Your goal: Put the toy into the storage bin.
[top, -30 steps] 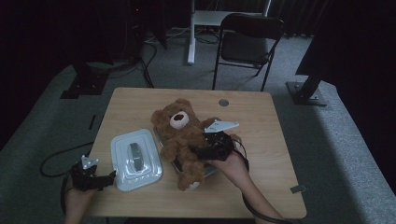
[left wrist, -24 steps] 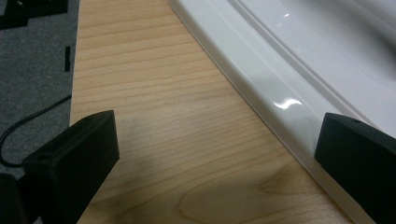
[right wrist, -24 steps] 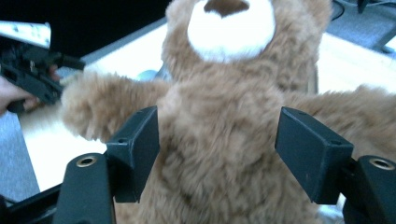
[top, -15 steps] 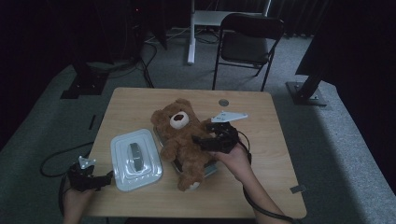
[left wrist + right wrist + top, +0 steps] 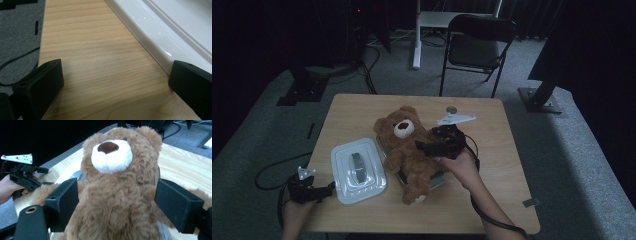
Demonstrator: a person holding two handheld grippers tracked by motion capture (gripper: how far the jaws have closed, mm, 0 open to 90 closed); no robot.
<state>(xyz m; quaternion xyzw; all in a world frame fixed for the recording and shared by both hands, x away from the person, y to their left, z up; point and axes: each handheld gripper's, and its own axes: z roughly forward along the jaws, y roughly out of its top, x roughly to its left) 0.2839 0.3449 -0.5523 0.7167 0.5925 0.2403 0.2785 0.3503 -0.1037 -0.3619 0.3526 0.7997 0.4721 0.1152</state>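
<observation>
On the table [image 5: 492,165], both claws gape empty, the right claw [image 5: 424,147] just opened around the unlabelled teddy bear [image 5: 412,150].

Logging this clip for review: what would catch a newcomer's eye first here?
The brown teddy bear lies on its back mid-table, over a container whose white lid sits to its left. The right hand-held gripper points at the bear's chest; its jaws have just been opening and now stand wide on either side of the body. The left hand-held gripper rests open at the table's near-left edge by the lid.
</observation>
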